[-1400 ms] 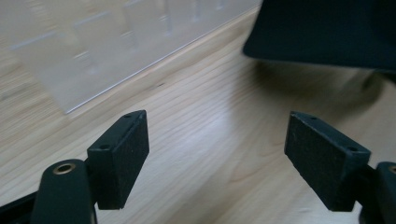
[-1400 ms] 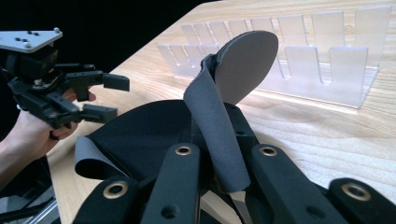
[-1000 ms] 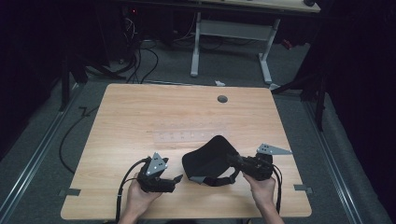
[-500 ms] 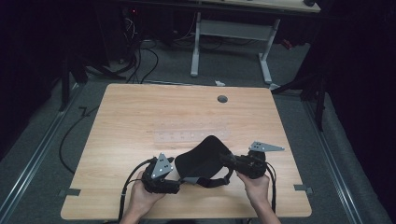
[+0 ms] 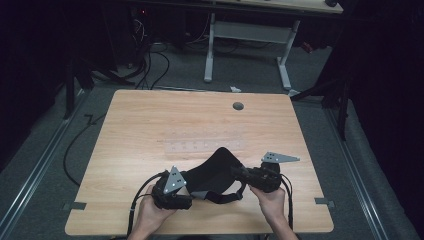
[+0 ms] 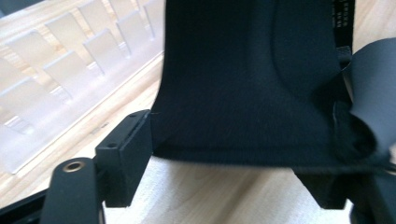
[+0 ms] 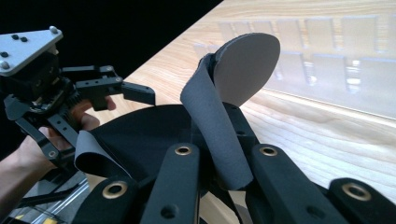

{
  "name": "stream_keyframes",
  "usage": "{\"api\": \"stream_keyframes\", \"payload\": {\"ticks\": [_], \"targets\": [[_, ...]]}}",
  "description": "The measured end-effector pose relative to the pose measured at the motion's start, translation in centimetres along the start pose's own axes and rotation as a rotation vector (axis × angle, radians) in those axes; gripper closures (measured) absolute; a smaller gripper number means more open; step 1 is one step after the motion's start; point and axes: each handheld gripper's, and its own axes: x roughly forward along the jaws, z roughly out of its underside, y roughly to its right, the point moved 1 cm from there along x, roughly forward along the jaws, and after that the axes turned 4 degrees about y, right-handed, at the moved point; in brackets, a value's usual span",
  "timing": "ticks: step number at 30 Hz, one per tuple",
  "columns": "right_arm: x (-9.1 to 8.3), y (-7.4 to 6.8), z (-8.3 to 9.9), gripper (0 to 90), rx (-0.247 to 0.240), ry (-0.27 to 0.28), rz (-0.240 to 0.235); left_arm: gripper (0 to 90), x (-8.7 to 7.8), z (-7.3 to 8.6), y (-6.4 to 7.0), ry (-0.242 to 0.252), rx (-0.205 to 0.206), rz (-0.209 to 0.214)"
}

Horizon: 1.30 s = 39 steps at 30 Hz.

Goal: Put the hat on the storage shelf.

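Gripping black fabric piece (image 5: 212, 172) w/ both tongs.

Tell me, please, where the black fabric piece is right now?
In the high view the black fabric piece sits near the table's front edge, stretched between the left tool and right tool, just in front of the clear plastic tray.

Left gripper (image 6: 224, 186) view: black fabric piece (image 6: 247, 79) cut off by top and right edges, covers the jaw gap, so grip on it can't be told. Right gripper (image 7: 224, 172) view: grey strap (image 7: 212, 126) runs down between jaws, lower end hidden. High view: clear plastic tray (image 5: 205, 146) faint, compartments unreadable.
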Motion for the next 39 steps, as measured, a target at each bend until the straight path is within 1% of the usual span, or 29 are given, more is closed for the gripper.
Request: {"api": "stream_keyframes", "payload": {"ticks": [1, 2, 3, 4, 5, 6, 8, 9, 10, 13, 15, 16, 19, 22, 25, 30, 33, 34, 36, 39], "targets": [[0.1, -0.1, 0.0, 85.2, 0.006, -0.003, -0.009, 27.8, 0.1, 0.1, 0.1, -0.006, 0.005, -0.001], [0.3, -0.3, 0.0, 85.2, 0.002, -0.004, -0.019, 28.5, 0.2, 0.1, 0.2, -0.009, 0.009, 0.001], [0.4, -0.4, 0.0, 85.2, 0.000, -0.007, -0.024, 29.2, 0.3, 0.2, 0.4, -0.014, 0.027, 0.002], [0.6, -0.6, 0.0, 85.2, -0.001, -0.009, -0.034, 31.3, 0.3, 0.2, 0.5, -0.009, 0.036, 0.003], [0.8, -0.8, 0.0, 85.3, -0.002, -0.008, -0.042, 33.1, 0.4, 0.3, 0.8, 0.004, 0.055, 0.004], [1.0, -1.0, -0.1, 85.2, -0.004, -0.009, -0.049, 35.6, 0.3, 0.3, 0.9, 0.011, 0.066, 0.005], [1.2, -1.3, -0.2, 85.2, -0.014, -0.008, -0.057, 39.1, 0.4, 0.3, 1.1, 0.020, 0.073, 0.004], [1.3, -1.4, -0.3, 85.1, -0.019, -0.007, -0.052, 40.1, 0.4, 0.4, 1.0, 0.020, 0.075, 0.002], [1.4, -1.4, -0.3, 85.1, -0.016, -0.006, -0.054, 42.0, 0.4, 0.4, 0.9, 0.018, 0.069, 0.004], [1.4, -1.5, -0.3, 84.9, -0.012, -0.006, -0.057, 48.6, 0.3, 0.4, 0.7, 0.011, 0.071, 0.005], [1.4, -1.5, -0.1, 84.8, -0.015, -0.006, -0.054, 51.3, 0.2, 0.5, 0.7, 0.013, 0.064, 0.007], [1.4, -1.4, -0.1, 84.5, -0.015, -0.006, -0.054, 55.9, 0.2, 0.5, 0.7, 0.015, 0.062, 0.013], [1.3, -1.4, -0.1, 84.1, -0.011, -0.004, -0.054, 60.9, 0.1, 0.4, 0.9, 0.019, 0.051, 0.026], [1.1, -1.3, -0.2, 82.7, -0.018, 0.001, -0.051, 66.9, 0.0, 0.0, 1.0, 0.004, 0.039, 0.047], [1.0, -1.1, -0.3, 81.5, -0.008, 0.005, -0.048, 71.3, -0.1, -0.5, 1.2, -0.005, 0.025, 0.067], [1.0, -0.9, -0.6, 78.7, -0.006, 0.020, -0.044, 77.2, -0.2, -1.1, 1.5, -0.028, 0.015, 0.096], [1.0, -0.8, -0.9, 76.1, -0.005, 0.027, -0.036, 81.0, -0.5, -1.3, 1.9, -0.051, 0.035, 0.129], [1.0, -0.7, -1.0, 74.7, -0.004, 0.030, -0.037, 82.8, -0.5, -1.3, 2.0, -0.056, 0.033, 0.141], [0.9, -0.7, -1.3, 71.7, -0.005, 0.038, -0.036, 85.0, -0.6, -1.4, 2.2, -0.060, 0.013, 0.161], [0.6, -0.7, -1.5, 66.8, -0.013, 0.056, -0.033, 85.3, -0.7, -1.4, 2.3, -0.066, 0.003, 0.161]]}}
